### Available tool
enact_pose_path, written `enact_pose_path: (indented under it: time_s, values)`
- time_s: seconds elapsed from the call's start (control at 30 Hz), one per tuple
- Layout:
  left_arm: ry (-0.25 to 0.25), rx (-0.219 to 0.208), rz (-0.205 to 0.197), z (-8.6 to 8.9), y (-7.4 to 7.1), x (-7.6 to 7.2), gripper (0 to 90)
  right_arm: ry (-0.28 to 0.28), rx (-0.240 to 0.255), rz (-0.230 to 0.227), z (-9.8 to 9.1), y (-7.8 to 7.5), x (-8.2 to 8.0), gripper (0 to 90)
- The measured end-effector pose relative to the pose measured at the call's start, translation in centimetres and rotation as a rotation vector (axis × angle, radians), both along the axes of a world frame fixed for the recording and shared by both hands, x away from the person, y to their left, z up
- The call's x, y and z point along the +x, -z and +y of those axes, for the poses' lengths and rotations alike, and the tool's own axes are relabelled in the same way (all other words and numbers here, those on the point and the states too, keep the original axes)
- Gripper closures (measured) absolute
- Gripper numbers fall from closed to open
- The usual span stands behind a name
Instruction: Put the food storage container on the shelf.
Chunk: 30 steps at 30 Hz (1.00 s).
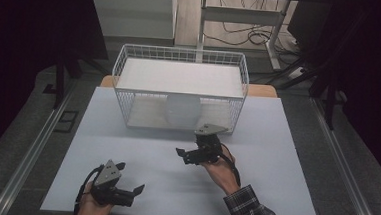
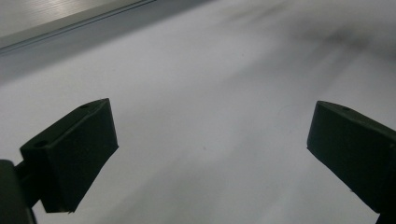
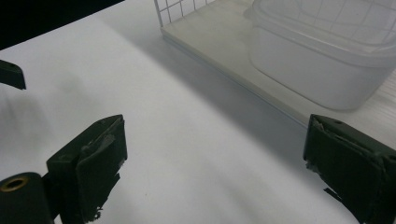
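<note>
A white wire rack (image 1: 182,50) with a flat top shelf stands at the back of the white table (image 1: 264,187). On its lower level sits a translucent lidded plastic container (image 1: 182,111). My right gripper (image 1: 185,155) is just in front of the rack, jaws pointing left, open and empty. In the right gripper view its jaws (image 3: 215,158) stand wide over bare table, with the container (image 3: 317,60) on the rack's base (image 3: 219,42) ahead to the right. My left gripper (image 1: 131,177) is near the table's front left edge, open, with nothing between its jaws (image 2: 210,144).
The table's metal side rails (image 1: 35,148) run along both sides. Behind the rack are a white stand (image 1: 234,15) and cables on the floor. A dark jaw tip (image 3: 11,74) shows at the left edge of the right gripper view.
</note>
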<state>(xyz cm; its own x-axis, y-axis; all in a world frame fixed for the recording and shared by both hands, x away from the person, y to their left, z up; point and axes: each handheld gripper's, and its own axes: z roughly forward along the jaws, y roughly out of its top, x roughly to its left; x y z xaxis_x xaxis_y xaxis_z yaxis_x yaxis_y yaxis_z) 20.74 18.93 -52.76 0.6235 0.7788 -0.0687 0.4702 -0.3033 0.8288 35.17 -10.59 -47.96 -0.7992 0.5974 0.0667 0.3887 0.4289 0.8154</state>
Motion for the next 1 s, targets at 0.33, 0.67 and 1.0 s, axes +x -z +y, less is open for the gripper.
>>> enact_pose_path:
  time_s: [0.33, 0.67, 1.0]
  values:
    - [-0.003, 0.005, 0.007, 0.0, 0.1, 0.1, 1.1, -0.004, -0.009, -0.004, -1.3, -0.2, -1.5, 3.3]
    - [-0.009, 0.003, 0.010, 0.2, 0.0, 0.1, 1.0, 0.004, -0.026, -0.007, -2.5, 0.1, -3.0, 1.1]
    - [-0.021, 0.015, 0.005, 0.6, -0.4, -0.3, 0.9, 0.020, -0.045, -0.019, -3.7, 0.1, -4.3, 0.8]
